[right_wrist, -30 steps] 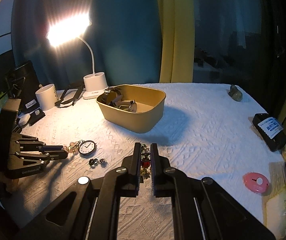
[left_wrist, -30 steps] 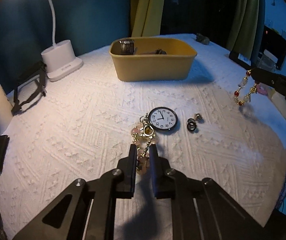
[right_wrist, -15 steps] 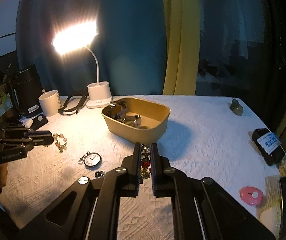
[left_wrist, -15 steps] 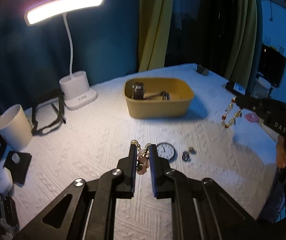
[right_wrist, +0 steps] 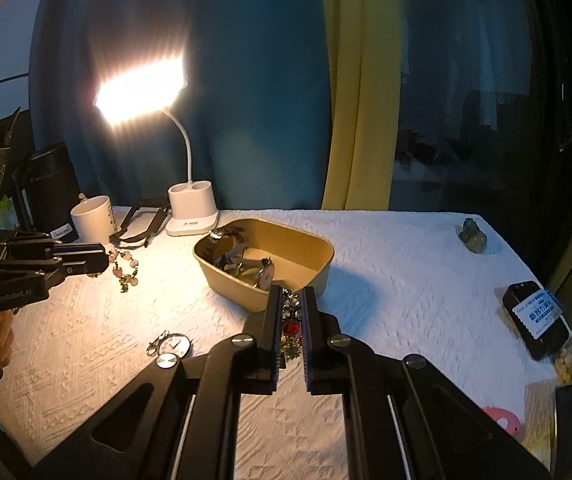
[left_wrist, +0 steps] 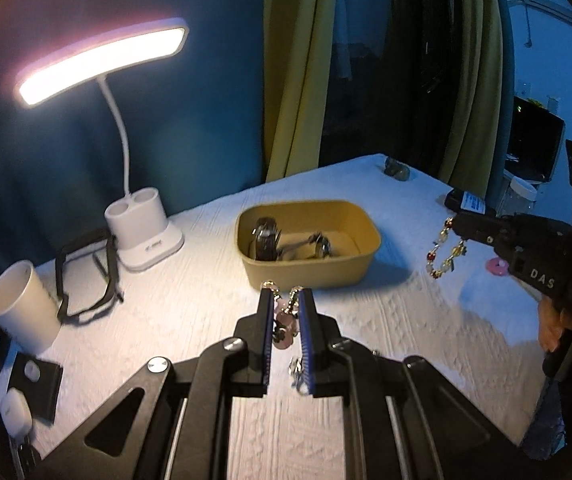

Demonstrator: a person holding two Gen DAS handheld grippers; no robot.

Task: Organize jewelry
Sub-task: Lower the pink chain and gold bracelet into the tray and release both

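My left gripper (left_wrist: 285, 292) is shut on a pink bead bracelet (left_wrist: 284, 320) and holds it in the air in front of the yellow bin (left_wrist: 310, 274). In the right wrist view the same bracelet (right_wrist: 124, 268) dangles from the left gripper (right_wrist: 102, 258). My right gripper (right_wrist: 291, 290) is shut on a gold bracelet with a red bead (right_wrist: 291, 322), just short of the bin (right_wrist: 226, 280); this bracelet (left_wrist: 444, 254) hangs at the right of the left wrist view. Several watches (left_wrist: 266, 236) lie in the bin. A pocket watch (right_wrist: 174, 346) rests on the white cloth.
A lit desk lamp (left_wrist: 144, 236) stands behind the bin on the left, with a white mug (left_wrist: 22, 308) and black straps (left_wrist: 86, 276) beside it. On the right side lie a dark phone (right_wrist: 536, 318), a pink round item (right_wrist: 502, 420) and a small stone (right_wrist: 472, 236).
The left gripper has risen off the cloth with the pink bracelet, leaving the pocket watch behind. The right gripper has lifted a little with its bracelet and come nearer the bin.
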